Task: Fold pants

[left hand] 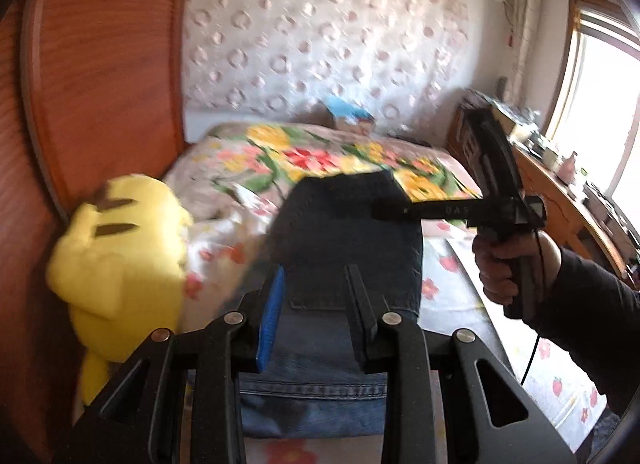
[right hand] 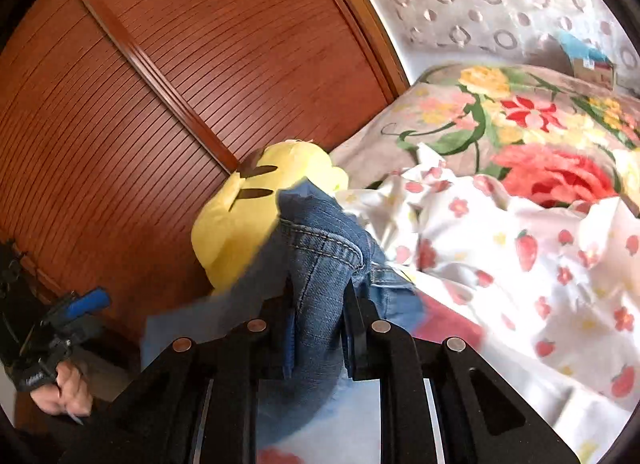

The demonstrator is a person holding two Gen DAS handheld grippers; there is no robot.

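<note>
Above bed [left hand: 448,284], near wardrobe-side edge: jeans [left hand: 352,223] lifted clear, likely to carry fold over. Left gripper [left hand: 320,296] and right gripper [right hand: 320,304] both clamp denim. Yellow plush [right hand: 240,223] just behind.

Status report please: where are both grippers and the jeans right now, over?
Left gripper and right gripper both shut on blue denim jeans, lifted above floral bedsheet. Fold not finished. Yellow plush toy close on left side.
</note>
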